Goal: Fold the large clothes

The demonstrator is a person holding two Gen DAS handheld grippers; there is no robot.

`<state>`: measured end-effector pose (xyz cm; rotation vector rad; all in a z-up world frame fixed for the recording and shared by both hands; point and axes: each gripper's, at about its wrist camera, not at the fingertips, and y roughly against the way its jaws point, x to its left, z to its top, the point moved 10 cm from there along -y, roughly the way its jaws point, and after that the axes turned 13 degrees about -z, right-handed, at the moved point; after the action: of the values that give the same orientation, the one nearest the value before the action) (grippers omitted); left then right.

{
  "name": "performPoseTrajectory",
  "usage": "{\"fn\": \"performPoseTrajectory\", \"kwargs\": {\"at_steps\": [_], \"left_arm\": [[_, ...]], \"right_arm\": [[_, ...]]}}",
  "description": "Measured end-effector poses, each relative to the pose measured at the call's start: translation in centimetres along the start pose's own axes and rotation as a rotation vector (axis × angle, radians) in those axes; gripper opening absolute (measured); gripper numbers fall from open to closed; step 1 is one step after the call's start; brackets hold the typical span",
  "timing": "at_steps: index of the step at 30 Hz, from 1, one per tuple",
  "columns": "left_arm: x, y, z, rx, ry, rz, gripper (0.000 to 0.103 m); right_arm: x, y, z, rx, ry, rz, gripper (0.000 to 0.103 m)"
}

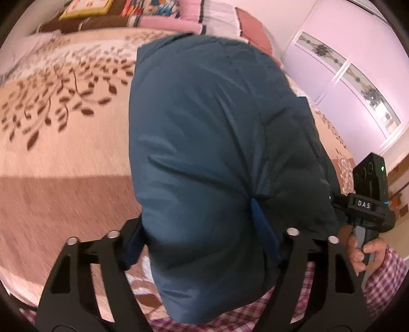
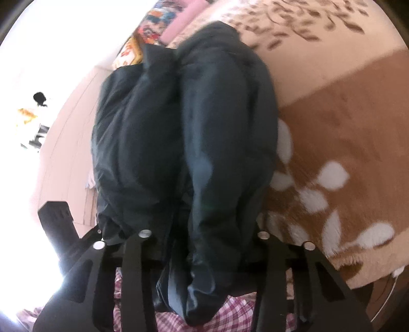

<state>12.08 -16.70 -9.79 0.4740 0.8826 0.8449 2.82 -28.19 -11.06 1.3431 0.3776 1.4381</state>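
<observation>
A puffy dark teal jacket [image 1: 204, 127] hangs bunched over a bed and fills the middle of both views. My left gripper [image 1: 199, 235] has the jacket's lower bulge between its blue pads [image 1: 263, 224], and the fabric creases where they press. In the right wrist view the same jacket [image 2: 204, 115] looks almost black and falls in two thick folds. My right gripper [image 2: 204, 242] is closed on that bundle, with its fingertips buried in the cloth. The right gripper's body [image 1: 368, 204] shows at the jacket's right edge, held by a hand [image 1: 363, 250].
Beneath lies a beige and brown blanket with a leaf pattern [image 1: 64, 140] [image 2: 345, 102]. Folded quilts and pillows [image 1: 166, 20] are stacked at the bed's far end. Pale wardrobe doors [image 1: 345, 76] stand to the right. The person's red checked sleeve [image 1: 383, 275] is close below.
</observation>
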Motion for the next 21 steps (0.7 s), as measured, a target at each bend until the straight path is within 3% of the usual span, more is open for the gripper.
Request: {"fn": "performPoseTrajectory", "kwargs": {"at_steps": [4,7,15,21], "left_arm": [[0.7,1.5,1.8,-0.052,-0.088,0.055,0.062],[2.3,2.8,3.2,-0.084,-0.101,0.078,0.061],[10.3,6.7,6.8,-0.152,-0.036,0.160,0.060],[15.1,8.8,6.4,-0.160,0.016,0.186,0.060]], "right_arm": [[2.6,-0.1,0.4,-0.059,0.087,-0.041,0.033],[4.8,-0.7,1.1,-0.094,0.141,-0.067,0.032],[11.7,-5.2,4.9,-0.079,0.270,-0.079,0.032],[16.6,-9.5,5.3,-0.037,0.361,-0.095,0.032]]}}
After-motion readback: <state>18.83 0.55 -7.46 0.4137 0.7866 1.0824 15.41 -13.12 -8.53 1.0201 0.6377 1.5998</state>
